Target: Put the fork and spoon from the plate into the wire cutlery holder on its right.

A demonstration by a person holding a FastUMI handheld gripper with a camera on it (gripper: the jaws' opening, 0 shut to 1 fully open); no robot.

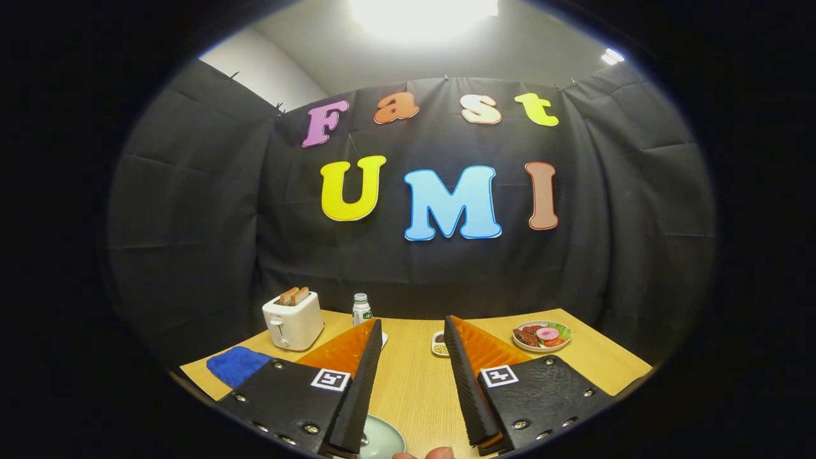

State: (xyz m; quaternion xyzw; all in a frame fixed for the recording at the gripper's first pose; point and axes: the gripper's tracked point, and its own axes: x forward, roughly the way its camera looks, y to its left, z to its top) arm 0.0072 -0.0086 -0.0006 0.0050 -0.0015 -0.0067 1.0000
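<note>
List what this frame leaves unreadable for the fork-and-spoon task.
- Plate: partly hidden behind the left finger of the hand-held gripper, whose fingers stand open on nothing; whether fork or spoon lie on it cannot be told.
- Small dish beyond the fingers: too small to tell its contents.
- Fingertips of a person at the lower edge: cut off.

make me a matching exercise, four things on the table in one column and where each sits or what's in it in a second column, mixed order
Column one:
1. white toaster
2. blue cloth
3. bottle
4. plate of food

Column two:
A. beyond the right finger
B. holds two toast slices
C. just right of the toaster, by the wall
D. on the table edge, nearer than the toaster

The gripper is open over bare table.

Pairs: 1-B, 2-D, 3-C, 4-A
</note>
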